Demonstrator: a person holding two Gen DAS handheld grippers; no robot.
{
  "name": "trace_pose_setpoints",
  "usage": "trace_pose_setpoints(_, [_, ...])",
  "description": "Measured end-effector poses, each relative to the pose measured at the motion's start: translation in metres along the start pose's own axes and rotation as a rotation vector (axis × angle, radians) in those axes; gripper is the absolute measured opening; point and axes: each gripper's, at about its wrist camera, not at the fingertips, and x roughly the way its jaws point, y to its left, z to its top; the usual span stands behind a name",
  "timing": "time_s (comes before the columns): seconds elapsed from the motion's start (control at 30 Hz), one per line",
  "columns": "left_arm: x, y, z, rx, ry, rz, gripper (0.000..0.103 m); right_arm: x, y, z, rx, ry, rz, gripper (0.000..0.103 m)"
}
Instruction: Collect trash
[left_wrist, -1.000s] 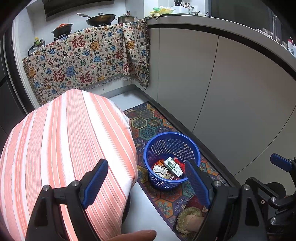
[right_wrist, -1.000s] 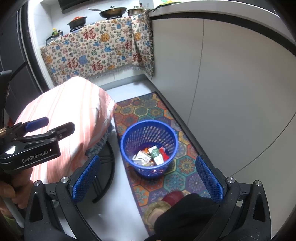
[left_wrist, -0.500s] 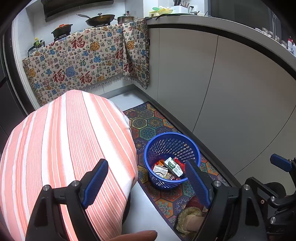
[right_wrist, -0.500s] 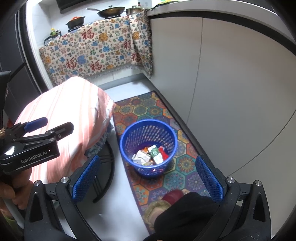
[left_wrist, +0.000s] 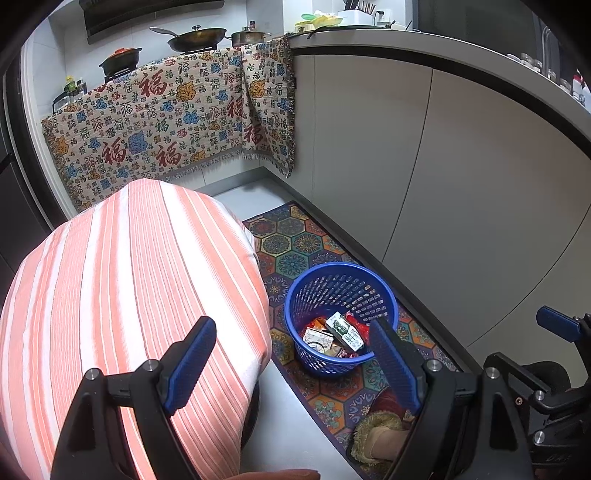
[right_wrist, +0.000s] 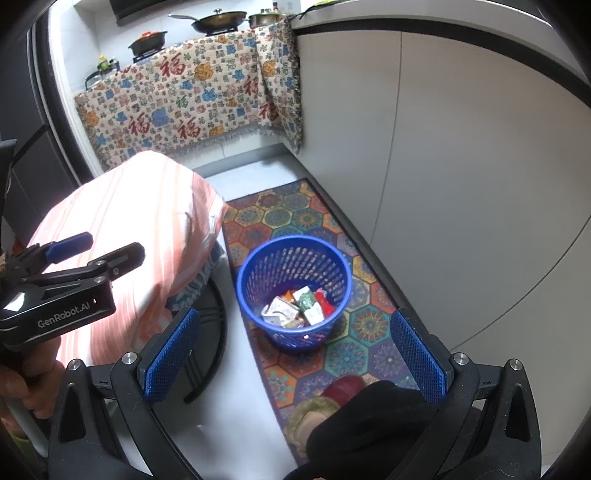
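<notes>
Your left gripper (left_wrist: 291, 360) hangs above the floor with its blue pads spread wide and nothing between them; one pad overlaps the edge of the table's orange-striped cloth (left_wrist: 122, 288) in view, the other overlaps the basket rim. Your right gripper (right_wrist: 291, 356) is likewise released, jaws wide apart and empty, pointing down at the floor.

The blue plastic waste basket (right_wrist: 255, 280) stands upright on the patterned hexagon mat (right_wrist: 291, 218), near the grey cabinet fronts (left_wrist: 461, 192) and beside the cloth-covered table. The trash (right_wrist: 297, 304), crumpled cartons and wrappers, lies in the bottom of the basket.

Your slippered foot (left_wrist: 373, 432) rests on the near end of the mat. Pans (left_wrist: 197, 37) sit on the stove behind a patterned hanging cloth (left_wrist: 162, 122).
</notes>
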Motion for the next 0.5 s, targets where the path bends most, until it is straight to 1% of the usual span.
trace_pose_setpoints(0.5, [0.0039, -0.0039, -0.0014, 0.007, 0.01, -0.008, 0.087, 0.0038, -0.0012, -0.0012, 0.003, 0.01, 0.004, 0.103])
